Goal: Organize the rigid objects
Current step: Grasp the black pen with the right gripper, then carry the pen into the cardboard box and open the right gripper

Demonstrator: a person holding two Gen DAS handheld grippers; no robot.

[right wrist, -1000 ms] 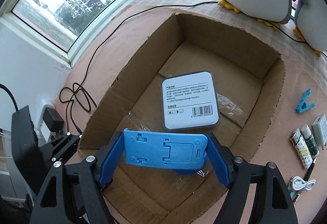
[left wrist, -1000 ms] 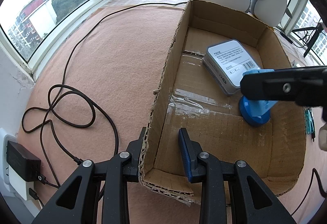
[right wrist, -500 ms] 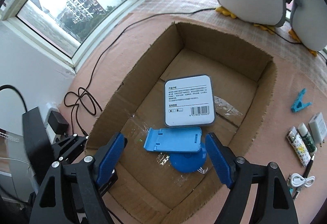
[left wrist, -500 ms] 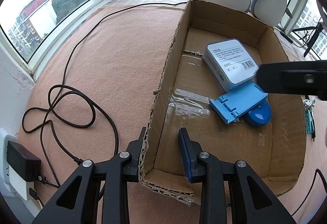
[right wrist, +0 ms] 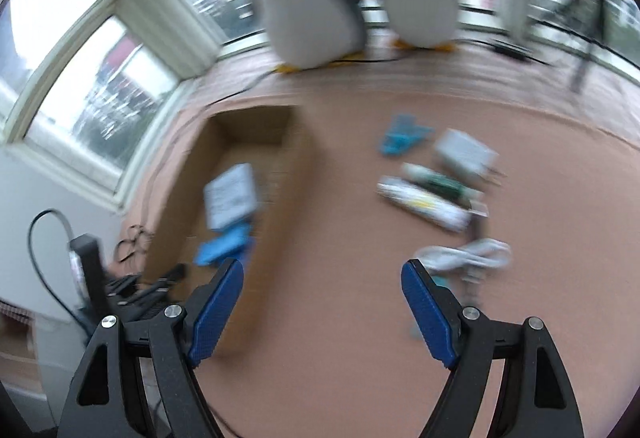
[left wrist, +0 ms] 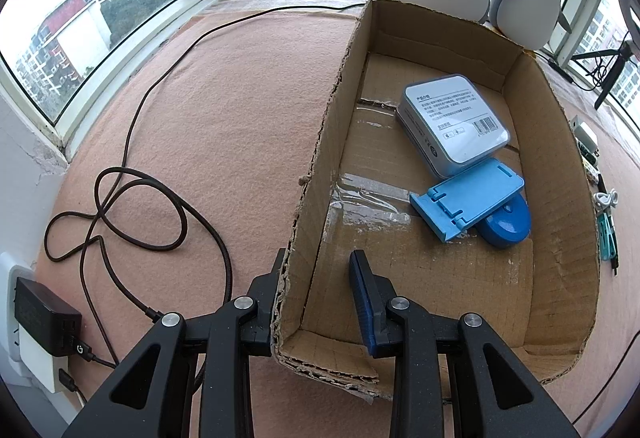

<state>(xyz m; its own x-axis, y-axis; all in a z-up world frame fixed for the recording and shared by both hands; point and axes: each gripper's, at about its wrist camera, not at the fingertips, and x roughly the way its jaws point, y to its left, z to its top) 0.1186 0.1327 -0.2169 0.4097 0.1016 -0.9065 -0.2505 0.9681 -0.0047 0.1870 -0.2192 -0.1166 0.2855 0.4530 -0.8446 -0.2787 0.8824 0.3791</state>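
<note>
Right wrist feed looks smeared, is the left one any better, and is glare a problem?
Right wrist: heavy motion blur, the loose items and box are smeared, only the gripper is crisp. Left wrist: sharp, barcode on the tin visible, soft daylight, windows blown out, fisheye bending at the edges.

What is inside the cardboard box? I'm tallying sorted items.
Inside the cardboard box: a grey tin and a blue folding stand, whose panel covers part of its round base.
</note>
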